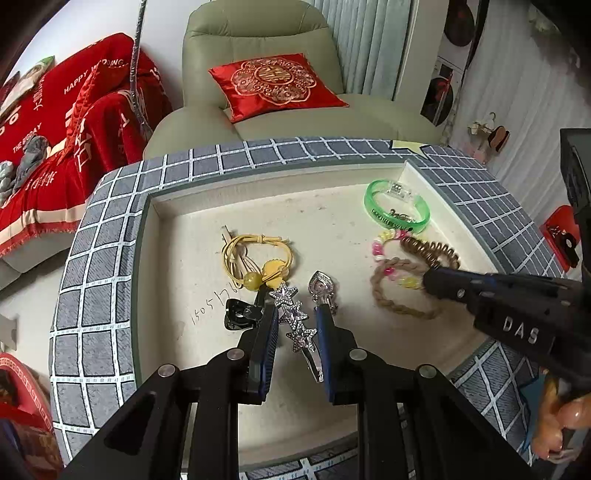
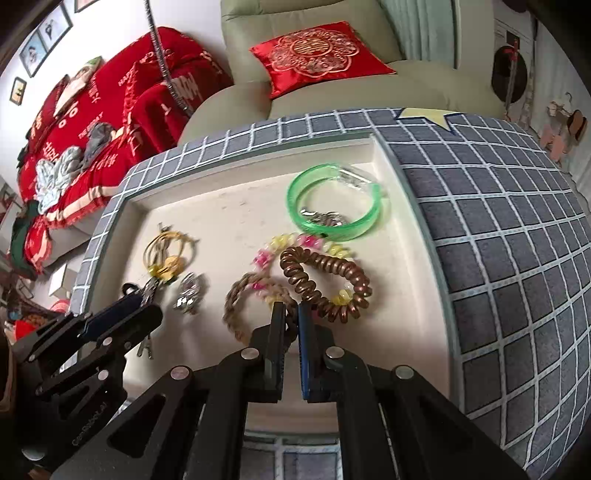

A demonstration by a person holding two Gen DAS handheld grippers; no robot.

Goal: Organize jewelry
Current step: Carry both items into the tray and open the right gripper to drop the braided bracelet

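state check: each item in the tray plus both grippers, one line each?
left gripper: open, fingers astride the star hair clip
right gripper: nearly shut at the braided tan hair tie; grip unclear
green bangle: lying flat, untouched
brown coil hair tie: lying flat
yellow hair tie: lying loose
tray: holds everything

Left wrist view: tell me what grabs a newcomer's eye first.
The bright green bangle glows at the white tray's far right corner. Nearer, the sparkling star hair clip lies between the left gripper's open fingers. Beyond the table, a red embroidered cushion sits on the pale armchair.
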